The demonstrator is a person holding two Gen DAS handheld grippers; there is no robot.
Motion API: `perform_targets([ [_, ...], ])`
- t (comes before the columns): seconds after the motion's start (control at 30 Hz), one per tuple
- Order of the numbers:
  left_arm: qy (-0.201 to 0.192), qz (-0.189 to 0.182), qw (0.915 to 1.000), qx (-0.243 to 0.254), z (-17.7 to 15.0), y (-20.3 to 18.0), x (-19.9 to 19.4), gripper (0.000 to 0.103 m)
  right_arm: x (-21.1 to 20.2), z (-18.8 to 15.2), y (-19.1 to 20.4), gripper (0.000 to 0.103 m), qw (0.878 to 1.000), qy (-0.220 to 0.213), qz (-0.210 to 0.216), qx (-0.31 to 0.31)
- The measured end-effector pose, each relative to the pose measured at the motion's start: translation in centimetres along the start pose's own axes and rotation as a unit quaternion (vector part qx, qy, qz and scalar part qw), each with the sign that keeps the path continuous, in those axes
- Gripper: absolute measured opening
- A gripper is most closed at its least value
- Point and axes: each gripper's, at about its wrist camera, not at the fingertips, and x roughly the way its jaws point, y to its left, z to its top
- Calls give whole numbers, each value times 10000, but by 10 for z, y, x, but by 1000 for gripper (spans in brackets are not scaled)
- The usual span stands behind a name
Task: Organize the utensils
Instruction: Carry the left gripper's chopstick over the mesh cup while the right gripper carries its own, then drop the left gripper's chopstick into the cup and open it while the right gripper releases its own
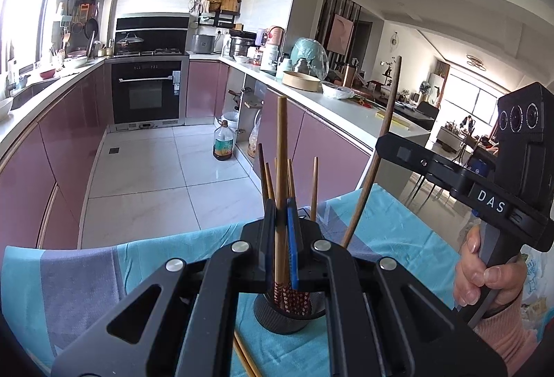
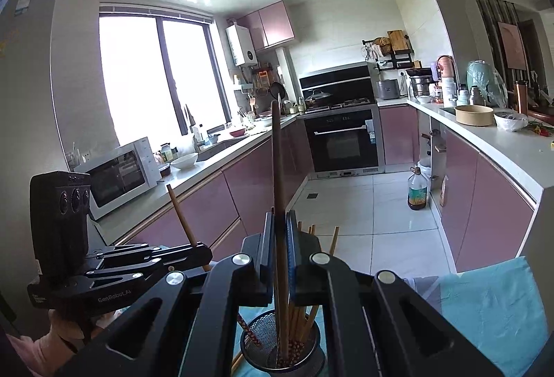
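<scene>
A black mesh utensil holder [image 1: 291,314] stands on a blue cloth [image 1: 398,224] and holds several wooden chopsticks [image 1: 314,184] with red patterned ends. My left gripper [image 1: 281,214] is shut on one light wooden chopstick [image 1: 282,141], held upright over the holder. My right gripper [image 2: 281,228] is shut on a darker chopstick [image 2: 277,151], also upright above the holder [image 2: 280,345]. In the left wrist view the right gripper [image 1: 384,143] grips the dark chopstick [image 1: 389,113] at the right. In the right wrist view the left gripper [image 2: 204,250] holds its chopstick [image 2: 180,214] at the left.
More chopsticks [image 1: 244,356] lie on the cloth beside the holder. Pink kitchen cabinets [image 2: 484,203] and white counters [image 1: 346,110] run along both sides, with an oven [image 2: 344,141] at the far end. An oil bottle [image 1: 223,141] stands on the tiled floor.
</scene>
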Motion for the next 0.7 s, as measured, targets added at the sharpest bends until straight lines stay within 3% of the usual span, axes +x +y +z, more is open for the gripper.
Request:
perform_targets([
  [0.4, 223, -63, 9997, 64, 14, 3, 10, 7, 11, -9, -1, 5, 9993, 361, 19, -35],
  [0.7, 475, -78, 9988, 75, 11, 8, 24, 7, 39, -25, -5, 5, 9936, 1130, -42, -54],
])
